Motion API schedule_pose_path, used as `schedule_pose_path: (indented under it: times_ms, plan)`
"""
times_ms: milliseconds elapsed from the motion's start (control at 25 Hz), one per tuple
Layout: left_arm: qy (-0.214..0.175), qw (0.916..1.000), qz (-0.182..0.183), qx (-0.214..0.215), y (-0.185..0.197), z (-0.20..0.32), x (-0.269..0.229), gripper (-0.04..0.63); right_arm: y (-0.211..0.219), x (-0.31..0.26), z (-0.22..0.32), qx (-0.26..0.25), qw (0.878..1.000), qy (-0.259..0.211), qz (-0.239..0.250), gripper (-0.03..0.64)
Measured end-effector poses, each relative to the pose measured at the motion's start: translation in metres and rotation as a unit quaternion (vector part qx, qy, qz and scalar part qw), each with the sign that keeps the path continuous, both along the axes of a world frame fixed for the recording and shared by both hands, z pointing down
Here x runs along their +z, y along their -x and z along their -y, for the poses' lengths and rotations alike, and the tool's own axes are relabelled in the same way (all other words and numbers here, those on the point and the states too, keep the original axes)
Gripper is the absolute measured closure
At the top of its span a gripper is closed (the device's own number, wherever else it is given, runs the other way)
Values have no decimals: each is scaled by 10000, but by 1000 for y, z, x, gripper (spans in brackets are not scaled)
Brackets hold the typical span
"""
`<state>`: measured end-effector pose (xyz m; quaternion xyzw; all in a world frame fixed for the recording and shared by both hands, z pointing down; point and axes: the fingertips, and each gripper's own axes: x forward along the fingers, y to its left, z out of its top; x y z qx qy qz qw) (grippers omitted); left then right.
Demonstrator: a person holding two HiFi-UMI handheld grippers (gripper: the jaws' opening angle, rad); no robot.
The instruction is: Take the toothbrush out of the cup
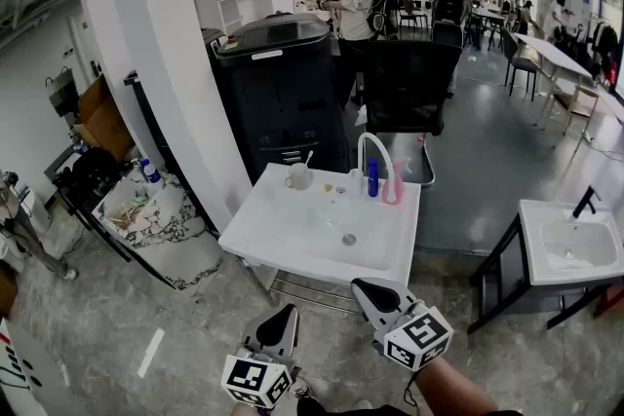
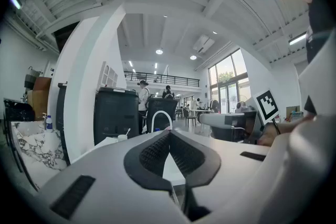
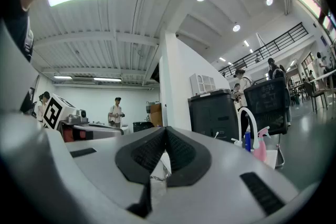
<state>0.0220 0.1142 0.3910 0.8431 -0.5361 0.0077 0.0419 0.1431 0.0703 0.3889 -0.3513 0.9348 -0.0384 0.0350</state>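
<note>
A white cup (image 1: 297, 177) stands at the back left corner of the white sink (image 1: 292, 234), and a toothbrush (image 1: 308, 158) leans out of it. Both grippers hang in front of the sink, well short of the cup. My left gripper (image 1: 290, 311) is shut with nothing in it, and so is my right gripper (image 1: 360, 286). In the left gripper view the cup (image 2: 122, 138) and toothbrush (image 2: 127, 132) show far off, left of the shut left gripper (image 2: 169, 132). In the right gripper view only the toothbrush (image 3: 215, 133) shows past the shut right gripper (image 3: 166, 129).
On the sink's back rim are a white arched faucet (image 1: 374, 149), a blue bottle (image 1: 372, 177) and a pink spray bottle (image 1: 394, 186). Behind stand a black copier (image 1: 278, 88) and a black chair (image 1: 408, 85). A second sink (image 1: 569, 245) is at the right. People stand farther back.
</note>
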Motion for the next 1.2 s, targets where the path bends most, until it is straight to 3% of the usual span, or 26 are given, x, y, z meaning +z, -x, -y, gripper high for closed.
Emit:
schedule_pose_path:
  times_ms: [680,800,880,960,1200]
  plan:
    - [44,9998,205,-34,5,-1,9,574,0,3,-3,-1,10000,18,76,600]
    - [90,9996,238,-75,4,-1,11,513,-6,6,0,117,9999,46,78,589]
    - [102,9995,274,-109,3,0,12,463,-9,7,0,104,9998,63,143,523]
    - [108,9994,308,-134,2,0,12,431,-13,7,0,99,9998,50,192,497]
    - [45,9990,416,-155,-3,-3,5,394,-22,6,3,142,9994,28,301,476]
